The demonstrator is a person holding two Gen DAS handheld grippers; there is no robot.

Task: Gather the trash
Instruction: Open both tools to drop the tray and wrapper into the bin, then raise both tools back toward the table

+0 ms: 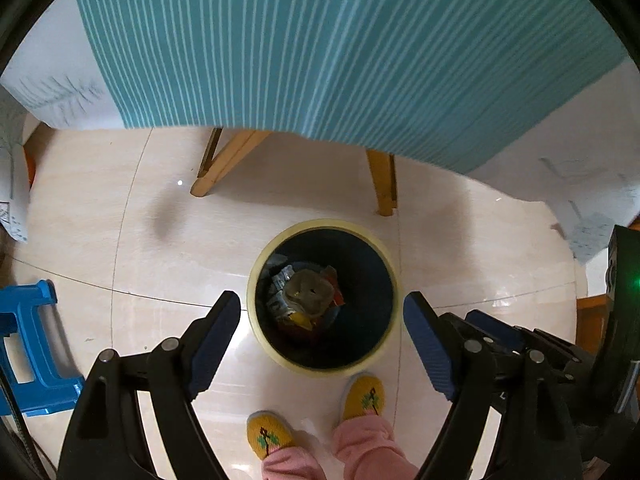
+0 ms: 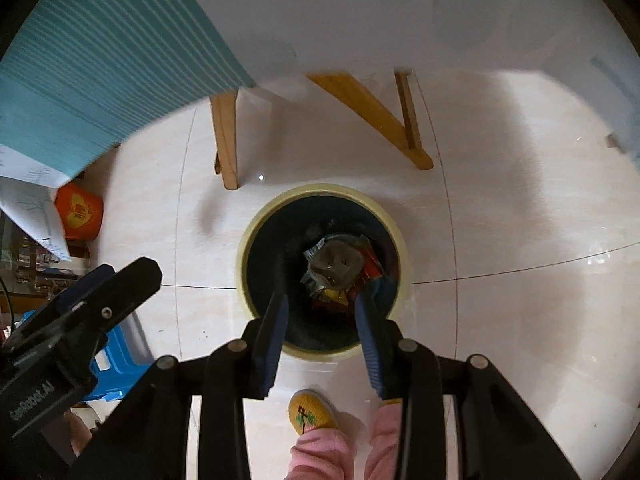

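A round waste bin (image 1: 256, 276) with a pale yellow rim and dark inside stands on the tiled floor; it also shows in the right wrist view (image 2: 244, 248). Crumpled wrappers and trash (image 1: 306, 294) lie at its bottom, also seen from the right wrist (image 2: 336, 268). My left gripper (image 1: 322, 304) hangs above the bin, open wide and empty. My right gripper (image 2: 322, 300) hangs above the bin too, open with a narrower gap and empty. The left gripper also shows at the left of the right wrist view (image 2: 92, 300).
A table with a teal striped cloth (image 1: 320, 40) and wooden legs (image 1: 224, 160) stands just beyond the bin. A blue plastic stool (image 1: 28, 340) is at the left. An orange box (image 2: 78, 212) sits under the table edge. The person's yellow slippers (image 1: 362, 396) stand beside the bin.
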